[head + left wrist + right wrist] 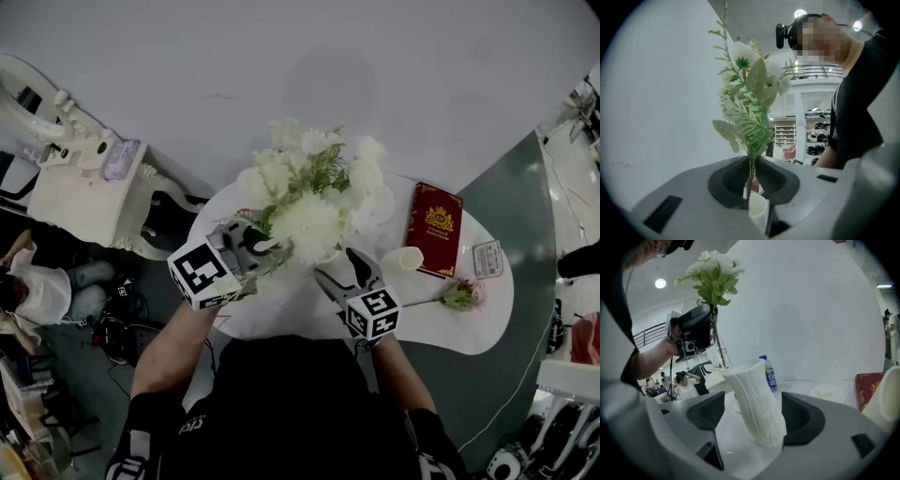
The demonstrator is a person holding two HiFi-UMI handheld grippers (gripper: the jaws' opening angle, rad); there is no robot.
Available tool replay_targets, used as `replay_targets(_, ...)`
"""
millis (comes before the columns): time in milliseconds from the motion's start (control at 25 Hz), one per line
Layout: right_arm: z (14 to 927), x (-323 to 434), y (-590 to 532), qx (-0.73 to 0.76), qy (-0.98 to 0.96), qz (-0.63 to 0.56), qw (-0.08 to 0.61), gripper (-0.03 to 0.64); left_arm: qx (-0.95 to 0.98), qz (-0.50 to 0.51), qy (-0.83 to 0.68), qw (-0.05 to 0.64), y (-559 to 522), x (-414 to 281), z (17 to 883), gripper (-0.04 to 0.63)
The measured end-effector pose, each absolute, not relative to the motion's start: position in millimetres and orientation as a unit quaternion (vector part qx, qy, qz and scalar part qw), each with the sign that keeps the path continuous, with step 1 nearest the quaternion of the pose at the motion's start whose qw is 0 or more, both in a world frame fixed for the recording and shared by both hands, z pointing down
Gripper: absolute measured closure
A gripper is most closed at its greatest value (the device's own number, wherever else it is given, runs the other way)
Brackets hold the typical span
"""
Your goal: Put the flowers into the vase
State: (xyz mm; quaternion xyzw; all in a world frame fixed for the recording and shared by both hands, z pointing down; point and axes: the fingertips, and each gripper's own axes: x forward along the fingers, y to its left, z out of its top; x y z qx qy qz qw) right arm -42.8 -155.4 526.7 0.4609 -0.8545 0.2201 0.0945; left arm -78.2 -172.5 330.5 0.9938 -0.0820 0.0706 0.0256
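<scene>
With left gripper [265,246] clenched on the flowers [309,202] at frame centre and right gripper [337,270] released astride the leaning vase [757,404] just below the blooms, steady the vase upright, then lower the flowers straight into its mouth.

— Where's the vase [754,394]?
— On the table [469,328], bottle [769,373] behind it, bunch of flowers [309,202] above
— And to its right?
— Cup [403,259], then book [434,230]; a loose flower [459,295] lies before the book

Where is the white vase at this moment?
In the right gripper view, the white vase stands on the table between the open jaws of the right gripper, in front of the water bottle.
</scene>
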Motion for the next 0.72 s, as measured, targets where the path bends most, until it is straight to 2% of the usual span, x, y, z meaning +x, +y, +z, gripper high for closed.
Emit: replay_targets(720,547.0,-62.9,-180.1,0.456,-0.861,0.171,0.147,0.247,0.998,0.044,-0.039,0.036,-157.9,-52.2,330.2,0.548)
